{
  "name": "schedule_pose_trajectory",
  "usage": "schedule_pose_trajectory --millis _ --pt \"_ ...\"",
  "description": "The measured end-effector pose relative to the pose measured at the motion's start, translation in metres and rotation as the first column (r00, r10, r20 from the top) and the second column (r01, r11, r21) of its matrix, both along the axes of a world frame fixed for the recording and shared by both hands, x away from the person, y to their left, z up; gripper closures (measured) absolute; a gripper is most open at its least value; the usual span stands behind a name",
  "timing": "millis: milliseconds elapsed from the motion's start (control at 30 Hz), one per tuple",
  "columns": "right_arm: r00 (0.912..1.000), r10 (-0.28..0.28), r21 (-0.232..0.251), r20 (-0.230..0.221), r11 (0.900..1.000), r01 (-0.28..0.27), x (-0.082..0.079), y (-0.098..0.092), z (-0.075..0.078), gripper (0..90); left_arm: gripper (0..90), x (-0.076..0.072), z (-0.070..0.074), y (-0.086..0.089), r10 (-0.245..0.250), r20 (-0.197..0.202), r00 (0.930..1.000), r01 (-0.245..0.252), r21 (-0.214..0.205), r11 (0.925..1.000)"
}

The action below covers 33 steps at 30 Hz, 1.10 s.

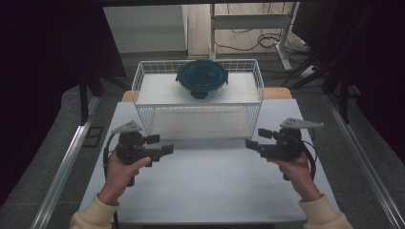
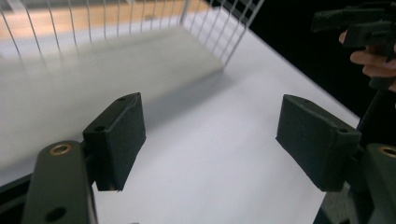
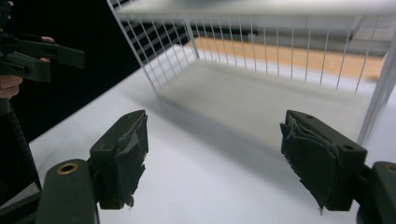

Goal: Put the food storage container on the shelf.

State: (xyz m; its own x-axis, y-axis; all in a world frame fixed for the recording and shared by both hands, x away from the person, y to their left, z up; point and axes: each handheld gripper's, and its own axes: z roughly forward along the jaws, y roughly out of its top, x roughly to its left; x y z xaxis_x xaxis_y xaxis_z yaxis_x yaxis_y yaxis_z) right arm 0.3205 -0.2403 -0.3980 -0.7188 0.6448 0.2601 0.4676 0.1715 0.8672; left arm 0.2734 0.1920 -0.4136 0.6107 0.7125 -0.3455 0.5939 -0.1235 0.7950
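Note:
A round clear container with a dark teal lid (image 1: 202, 78) sits on the top tier of a white wire rack (image 1: 143, 90) at the back of the white table (image 1: 215, 186). My left gripper (image 1: 162, 144) hovers in front of the rack's left corner, open, with nothing between its jaws. My right gripper (image 1: 256, 139) hovers in front of the rack's right corner, also open and empty. In the left gripper view, the left gripper (image 2: 210, 135) faces the rack's lower shelf (image 2: 116, 60). In the right gripper view, the right gripper (image 3: 212, 149) has torn pads (image 3: 126, 149) and faces the rack (image 3: 233, 42).
Metal rails (image 1: 67, 162) run along both sides of the table. A wooden board (image 1: 277, 93) lies under the rack's back. Behind it are a desk frame (image 1: 248, 21) and floor cables (image 1: 267, 40). Dark curtains hang at left and right. The other gripper (image 2: 359, 23) shows at the upper right of the left gripper view.

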Motion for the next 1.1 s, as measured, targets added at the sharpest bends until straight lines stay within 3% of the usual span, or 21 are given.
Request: schedule_pose_trajectory --millis 100,200,267,433,533,767,900,1100 --pt "0.9997 -0.009 -0.007 -0.023 0.9999 0.009 -0.010 -0.005 -0.023 22.4 22.8 -0.008 -0.025 -0.001 0.009 -0.032 0.9995 -0.008 0.030 0.9995" --pt "0.9984 -0.023 -0.063 -0.052 0.9978 0.020 -0.017 -0.010 -0.042 21.2 22.8 -0.012 -0.050 -0.004 0.012 -0.064 0.9979 -0.007 0.077 0.9970" --pt "0.9967 -0.043 -0.069 -0.069 0.9968 0.038 -0.021 -0.015 -0.056 21.2 23.0 -0.015 -0.065 -0.005 0.005 -0.083 0.9966 0.003 0.095 0.9955" --pt "0.9918 -0.074 -0.115 -0.104 0.9914 0.062 -0.029 -0.025 -0.088 21.2 22.9 -0.022 -0.090 -0.004 -0.007 -0.126 0.9920 0.026 0.151 0.9881" --pt "0.9930 -0.083 -0.150 -0.084 0.9862 0.070 -0.033 -0.026 -0.092 21.2 23.0 -0.024 -0.093 0.001 0.008 -0.128 0.9918 0.012 0.150 0.9887" --pt "0.9957 -0.081 -0.145 -0.046 0.9868 0.073 -0.036 -0.025 -0.091 21.2 23.2 -0.025 -0.093 0.008 0.040 -0.129 0.9908 -0.023 0.129 0.9914" --pt "0.9955 -0.083 -0.146 -0.046 0.9864 0.075 -0.035 -0.026 -0.091 21.2 23.2 -0.026 -0.092 0.006 0.036 -0.119 0.9923 -0.020 0.137 0.9904" --pt "0.9953 -0.096 -0.170 -0.006 0.9809 0.094 -0.035 -0.027 -0.090 20.3 23.1 -0.024 -0.094 0.009 0.048 -0.119 0.9918 -0.031 0.139 0.9898"
